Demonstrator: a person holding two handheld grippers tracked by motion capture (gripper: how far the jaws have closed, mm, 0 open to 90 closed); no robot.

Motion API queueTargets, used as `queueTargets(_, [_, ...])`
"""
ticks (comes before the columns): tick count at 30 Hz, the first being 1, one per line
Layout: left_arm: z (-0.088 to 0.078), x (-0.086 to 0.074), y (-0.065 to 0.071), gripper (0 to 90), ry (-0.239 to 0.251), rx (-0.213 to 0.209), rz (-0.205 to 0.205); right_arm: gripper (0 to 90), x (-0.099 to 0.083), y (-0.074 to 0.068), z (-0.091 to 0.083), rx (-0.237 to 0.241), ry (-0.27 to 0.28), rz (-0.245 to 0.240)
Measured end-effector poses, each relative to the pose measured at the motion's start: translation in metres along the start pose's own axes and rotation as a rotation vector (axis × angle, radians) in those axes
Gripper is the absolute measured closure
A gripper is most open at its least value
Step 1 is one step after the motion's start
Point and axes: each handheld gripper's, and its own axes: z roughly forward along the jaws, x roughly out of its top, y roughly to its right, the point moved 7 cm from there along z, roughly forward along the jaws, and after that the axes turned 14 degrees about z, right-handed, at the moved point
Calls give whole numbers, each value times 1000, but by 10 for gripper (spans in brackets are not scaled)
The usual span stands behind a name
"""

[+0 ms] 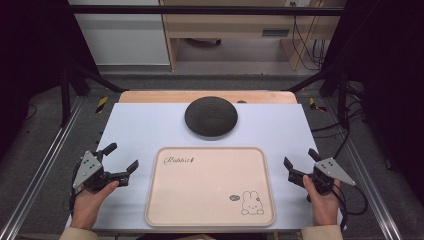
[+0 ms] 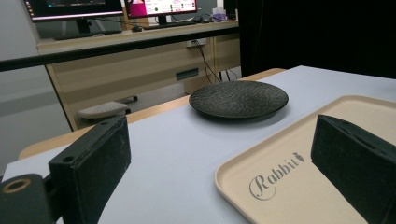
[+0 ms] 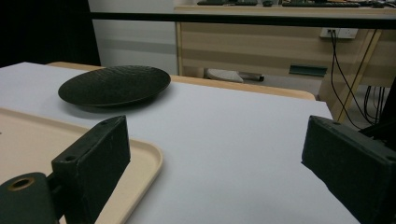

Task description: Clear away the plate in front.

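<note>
A beige tray [image 1: 210,187] with a rabbit drawing and the word "Rabbit" lies on the white table near its front edge. Behind it sits a dark textured plate [image 1: 211,116], bare on top. A hand holds my left gripper [image 1: 121,158] left of the tray, jaws wide open with nothing between them. Its own view shows the tray's corner [image 2: 280,177] and the plate [image 2: 239,99] beyond the gripper [image 2: 219,172]. On the tray's right, a hand holds my right gripper [image 1: 301,159] open and bare. Past that gripper [image 3: 217,168] lie the tray's edge [image 3: 140,163] and the plate [image 3: 114,85].
The white table top [image 1: 150,125] rests on a wooden board. A black rail crosses behind the table. Wooden desks [image 2: 140,65] with monitors and cables stand farther back. Dark curtains hang at both sides.
</note>
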Motion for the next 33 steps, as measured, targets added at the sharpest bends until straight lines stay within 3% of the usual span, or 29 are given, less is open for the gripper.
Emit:
queueTargets(3, [13, 16, -2, 63, -9, -50, 54, 70, 0, -1, 0, 6, 0, 1])
queueTargets(5, [17, 20, -3, 68, -11, -69, 68, 70, 0, -1, -1, 6, -1, -1])
queueTargets(7, [33, 34, -7, 73, -19, -102, 122, 69, 2, -2, -3, 14, 8, 4])
queueTargets(14, [67, 59, -8, 75, -33, -196, 184, 64, 2, -3, -8, 13, 8, 2])
queueTargets(15, [71, 62, -7, 75, -38, -204, 200, 62, 3, -3, -9, 10, 8, 7])
queueTargets(16, [81, 70, -6, 75, -49, -230, 248, 57, 3, -2, -8, 7, 6, 11])
queueTargets(18, [90, 77, -5, 75, -68, -244, 291, 51, 2, -2, -9, 2, 4, 11])
queueTargets(19, [90, 77, -5, 75, -68, -244, 291, 46, 2, -2, -9, -2, 0, 16])
queueTargets(24, [113, 101, -4, 74, -90, -260, 437, 34, 1, -1, -9, 3, -11, 21])
queueTargets(26, [120, 108, -4, 72, -95, -271, 473, 36, 1, -2, -9, 5, -13, 17])
queueTargets(33, [141, 118, 1, 75, -114, -327, 545, 61, 1, -4, -10, 19, -2, -1])
